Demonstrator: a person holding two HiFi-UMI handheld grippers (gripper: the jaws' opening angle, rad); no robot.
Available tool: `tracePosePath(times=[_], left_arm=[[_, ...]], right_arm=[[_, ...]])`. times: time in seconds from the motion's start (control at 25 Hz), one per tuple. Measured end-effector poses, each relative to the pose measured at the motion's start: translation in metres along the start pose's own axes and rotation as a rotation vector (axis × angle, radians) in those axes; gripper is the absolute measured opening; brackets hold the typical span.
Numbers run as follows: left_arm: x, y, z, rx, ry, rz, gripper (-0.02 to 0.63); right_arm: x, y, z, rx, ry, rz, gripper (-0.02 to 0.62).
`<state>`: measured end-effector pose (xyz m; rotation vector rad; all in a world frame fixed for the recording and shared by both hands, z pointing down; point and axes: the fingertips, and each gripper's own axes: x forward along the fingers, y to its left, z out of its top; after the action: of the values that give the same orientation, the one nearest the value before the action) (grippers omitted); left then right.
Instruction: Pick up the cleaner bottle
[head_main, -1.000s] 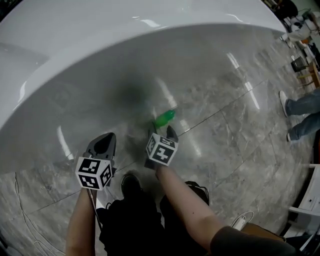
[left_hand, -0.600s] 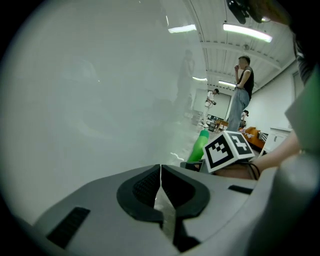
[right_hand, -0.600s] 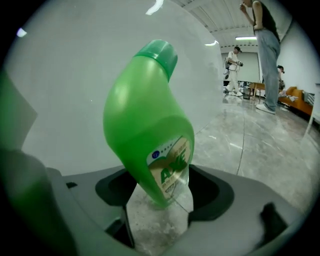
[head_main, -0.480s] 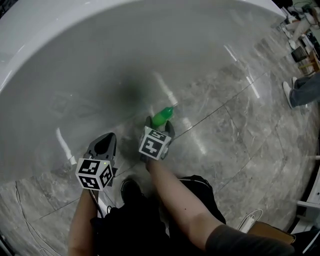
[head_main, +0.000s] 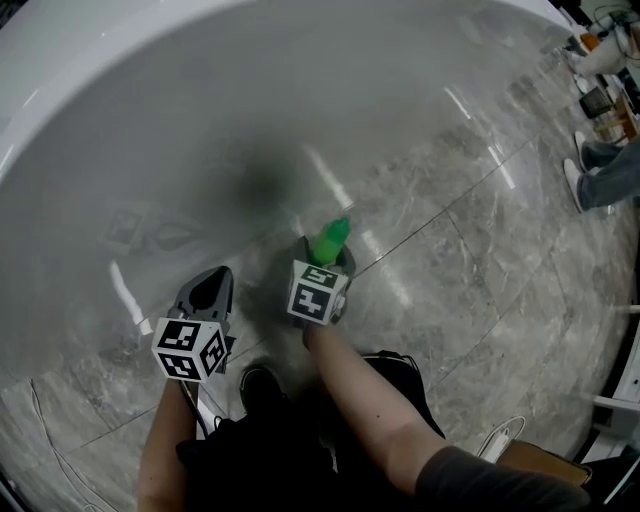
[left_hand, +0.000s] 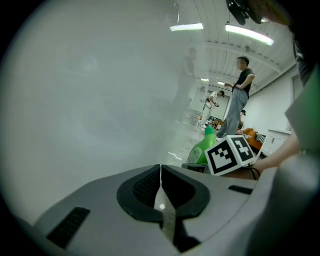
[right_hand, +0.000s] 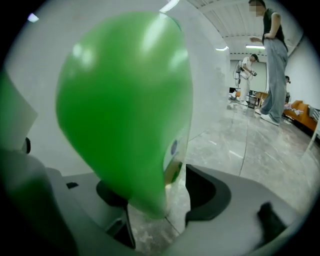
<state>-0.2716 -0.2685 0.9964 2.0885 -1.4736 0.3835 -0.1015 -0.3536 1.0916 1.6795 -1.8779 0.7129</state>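
The cleaner bottle is bright green, and it stands cap-up between the jaws of my right gripper, just above the grey marble floor. In the right gripper view the cleaner bottle fills most of the picture, and my right gripper is shut on its lower body. My left gripper hangs to the left of the bottle, shut with nothing in it. In the left gripper view the left gripper has its jaws pressed together, and the cleaner bottle shows to its right.
A large white curved wall rises close behind the bottle. A person's legs and shoes are at the far right. A white cable and a brown box lie near my feet.
The bottle lay tilted on the floor ahead of the right gripper; now it stands upright between the right jaws. The left gripper has stayed where it was.
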Motion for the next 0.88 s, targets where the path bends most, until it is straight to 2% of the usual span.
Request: tracePosePath(times=[0.12,0.24,0.36,0.48,0.6,0.8,0.88], left_arm=[[0.009,-0.004,-0.008,0.005,0.011,-0.011,0.017],[0.013,-0.003,-0.007,0.01,0.01,-0.012,0.017],[0.01,0.004,0.001,-0.003,0.001,0.004,0.017],[0.001,0.002,0.003,-0.004,0.014,0.01,0.017],[-0.003,-0.001,0.0,0.027,0.031,0.005,0.017],[0.001,-0.006,-0.006,0.022,0.036,0.007,0.017],[0.001,-0.012,-0.007,0.024,0.037,-0.005,0.017]], right_arm=[[0.006,-0.018,-0.018,0.016,0.032,0.0,0.296],[0.01,-0.036,-0.019,0.061,-0.021,0.01,0.296],[0.013,-0.036,-0.005,0.067,-0.062,0.076,0.293],[0.012,-0.036,-0.001,0.067,-0.039,0.131,0.224],[0.014,-0.038,0.0,0.078,-0.036,0.155,0.219],[0.017,-0.034,0.001,0.0,-0.026,0.198,0.21],[0.016,-0.034,-0.002,0.041,0.017,0.221,0.207]])
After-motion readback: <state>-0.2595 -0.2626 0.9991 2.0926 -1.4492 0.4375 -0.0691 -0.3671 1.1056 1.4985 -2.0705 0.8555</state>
